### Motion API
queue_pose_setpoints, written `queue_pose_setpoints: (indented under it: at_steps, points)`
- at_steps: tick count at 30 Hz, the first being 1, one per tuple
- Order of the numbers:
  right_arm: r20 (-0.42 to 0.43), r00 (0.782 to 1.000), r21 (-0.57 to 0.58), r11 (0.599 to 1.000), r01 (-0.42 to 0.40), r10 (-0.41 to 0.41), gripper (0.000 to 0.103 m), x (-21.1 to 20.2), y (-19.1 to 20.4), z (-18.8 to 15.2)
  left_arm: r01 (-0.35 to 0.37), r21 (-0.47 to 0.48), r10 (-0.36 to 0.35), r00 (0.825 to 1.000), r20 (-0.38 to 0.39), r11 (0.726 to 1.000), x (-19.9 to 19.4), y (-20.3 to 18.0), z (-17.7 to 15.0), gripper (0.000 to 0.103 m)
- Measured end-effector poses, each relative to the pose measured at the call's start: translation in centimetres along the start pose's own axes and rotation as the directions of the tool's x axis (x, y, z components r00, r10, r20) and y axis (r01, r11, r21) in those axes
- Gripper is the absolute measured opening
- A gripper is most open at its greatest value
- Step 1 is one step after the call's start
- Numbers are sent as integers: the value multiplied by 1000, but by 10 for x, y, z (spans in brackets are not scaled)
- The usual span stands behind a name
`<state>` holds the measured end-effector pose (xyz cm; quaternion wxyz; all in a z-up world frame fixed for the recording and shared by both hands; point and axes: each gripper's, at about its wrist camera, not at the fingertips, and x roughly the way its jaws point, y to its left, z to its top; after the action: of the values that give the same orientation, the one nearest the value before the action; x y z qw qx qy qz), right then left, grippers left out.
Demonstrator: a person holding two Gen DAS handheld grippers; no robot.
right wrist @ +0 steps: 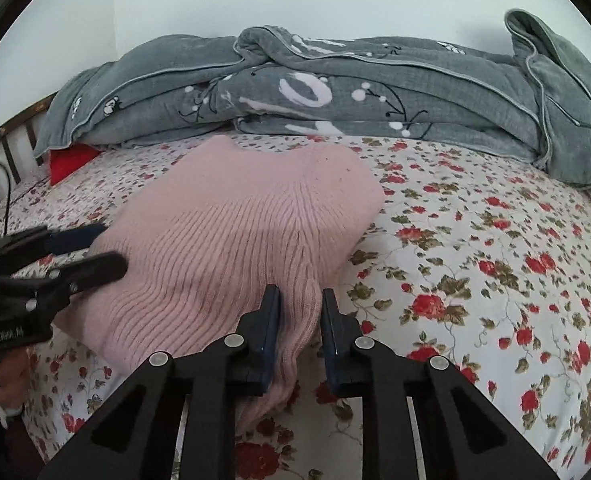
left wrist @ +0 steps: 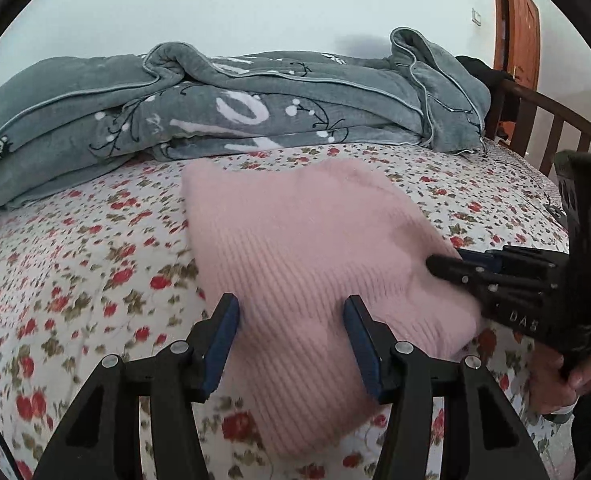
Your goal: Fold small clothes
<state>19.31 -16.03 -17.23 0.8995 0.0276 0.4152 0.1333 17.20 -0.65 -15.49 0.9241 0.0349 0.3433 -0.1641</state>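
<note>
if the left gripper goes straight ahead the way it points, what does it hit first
The pink ribbed knit garment, already lying between the open left gripper fingers; beyond it the grey folded blanket, though depth is unclear.

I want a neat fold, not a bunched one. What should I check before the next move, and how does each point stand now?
1. Left gripper straddles the near edge of the pink knit garment: ok, open around it.
2. Right gripper grasps a fold of the garment: cannot tell, fabric sits between its narrow jaws but no pinch is visible.
3. Both grippers at the same near edge: ok.
4. Garment lies flat: not ok, it bulges in the middle.
5. Floral bedsheet beyond the garment free for folding: ok.
6. Grey blanket apart from the garment: ok, a strip of sheet shows between.
</note>
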Motion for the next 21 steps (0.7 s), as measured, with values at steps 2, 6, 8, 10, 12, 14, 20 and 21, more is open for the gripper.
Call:
queue_pose_setpoints:
  at_steps: [2,6,8,10,12,14,20,21]
  points:
    - [-5,1000,21,1000,-11,11,18,-1,-3,-1,1,-19,-1,1000,-4,1000,-1,3,-3,53]
    - [-4,1000,55,998,-21,21,23,-7,-6,-1,10,-64,-11,1000,-10,998,-2,8,-8,53]
    - [-7,1000,51,998,-19,19,23,-8,-5,-3,12,-75,-13,1000,-12,997,-2,9,-9,54]
    - [-10,1000,40,999,-8,8,23,-8,-3,-5,8,-79,-9,1000,-13,997,-1,8,-11,55]
    - [-17,1000,42,999,-5,6,23,-9,-3,-6,8,-82,-9,1000,-9,997,-1,8,-12,55]
    - [-23,1000,57,998,-14,16,23,-10,-4,-7,21,-100,-22,1000,-8,995,-2,11,-15,55]
    - [-27,999,82,996,-18,20,28,-21,-7,-12,75,-171,-82,996,-37,982,-5,22,-23,57]
    - [-33,999,87,996,-19,22,28,-22,-7,-13,82,-180,-91,995,-41,980,-6,23,-24,57]
